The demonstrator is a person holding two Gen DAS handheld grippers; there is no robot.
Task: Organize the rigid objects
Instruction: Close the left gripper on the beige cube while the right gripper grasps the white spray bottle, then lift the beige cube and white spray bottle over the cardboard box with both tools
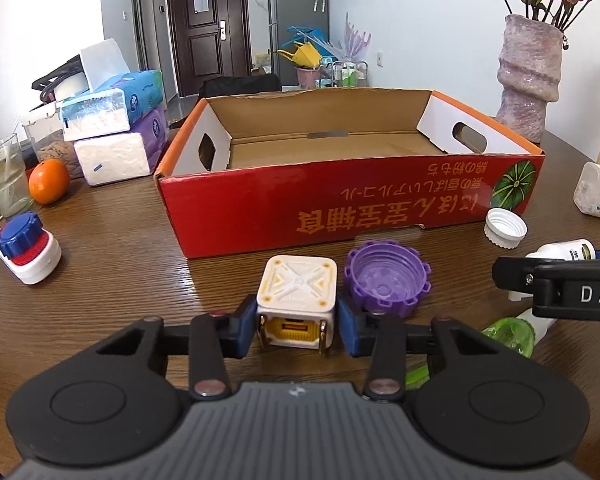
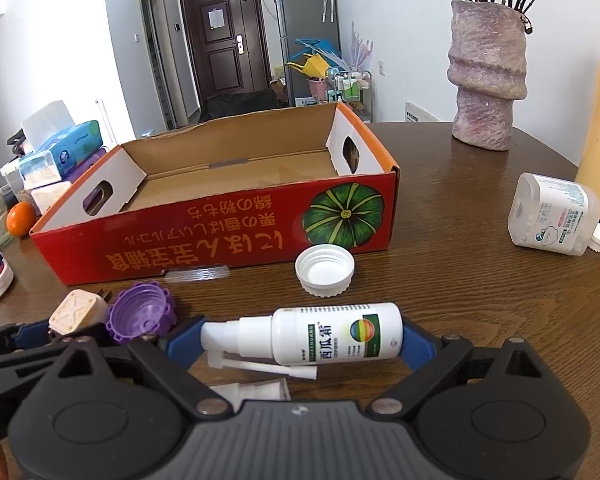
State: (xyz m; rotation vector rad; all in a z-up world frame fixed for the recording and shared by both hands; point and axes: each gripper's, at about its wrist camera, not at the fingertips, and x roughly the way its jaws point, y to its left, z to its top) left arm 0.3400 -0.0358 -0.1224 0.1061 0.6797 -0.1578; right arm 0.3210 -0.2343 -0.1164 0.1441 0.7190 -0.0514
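An empty red cardboard box [image 1: 260, 216] [image 2: 148, 256] stands open on the wooden table. My left gripper [image 1: 297, 328] is shut on a white and yellow cube-shaped plug adapter [image 1: 296, 292] [image 2: 78, 310] just in front of the box. A purple ribbed cap [image 1: 386, 280] [image 2: 140, 316] lies right beside the adapter. My right gripper [image 2: 302, 338] is shut on a white spray bottle [image 2: 332, 336] lying sideways between its blue pads; the bottle's end shows in the left wrist view [image 1: 568, 250]. A white cap [image 1: 505, 227] [image 2: 325, 269] lies by the box.
A white bottle [image 2: 552, 216] [image 1: 598, 192] lies on its side at the right. A purple vase [image 2: 486, 76] stands behind it. At the left are tissue packs [image 1: 116, 136], an orange [image 1: 49, 181], a glass [image 1: 2, 176] and a blue-capped white item [image 1: 26, 246]. A green item [image 1: 512, 334] lies under the right gripper.
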